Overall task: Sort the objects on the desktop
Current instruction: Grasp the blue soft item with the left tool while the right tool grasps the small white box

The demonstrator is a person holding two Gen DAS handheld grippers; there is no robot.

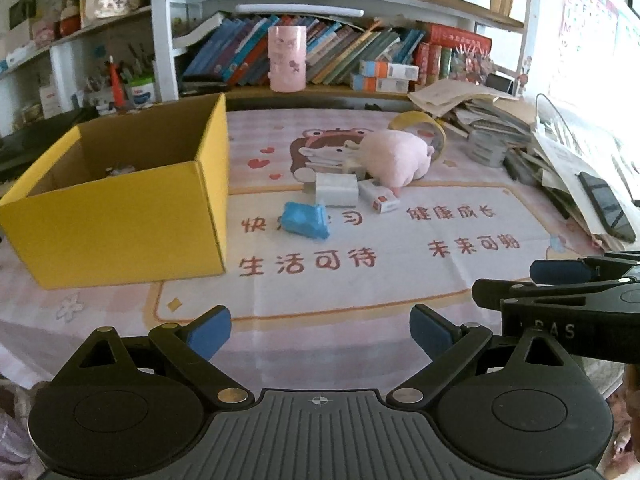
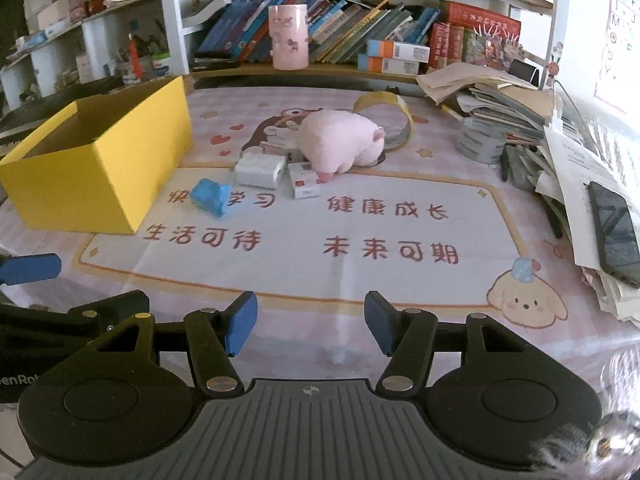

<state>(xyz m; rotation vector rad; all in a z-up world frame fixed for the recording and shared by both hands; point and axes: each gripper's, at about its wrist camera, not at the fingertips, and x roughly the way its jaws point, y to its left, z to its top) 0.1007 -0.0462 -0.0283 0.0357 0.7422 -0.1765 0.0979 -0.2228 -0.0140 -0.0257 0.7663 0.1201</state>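
An open yellow cardboard box (image 1: 132, 220) (image 2: 104, 168) stands on the left of the desk mat, with something small lying inside. Right of it lie a blue packet (image 1: 305, 221) (image 2: 210, 196), a white charger block (image 1: 336, 190) (image 2: 260, 170), a small white-and-red box (image 1: 378, 197) (image 2: 304, 185), a pink plush pig (image 1: 394, 156) (image 2: 340, 142) and a yellow tape roll (image 1: 420, 128) (image 2: 386, 114). My left gripper (image 1: 320, 332) is open and empty near the desk's front. My right gripper (image 2: 311, 324) is open and empty beside it, well short of the objects.
A pink cup (image 1: 287, 58) stands at the back before a shelf of books (image 1: 352, 48). A messy pile of papers and books (image 2: 512, 108) fills the right side, with a black phone (image 2: 614, 232) on top. The mat (image 2: 320, 240) covers the desk.
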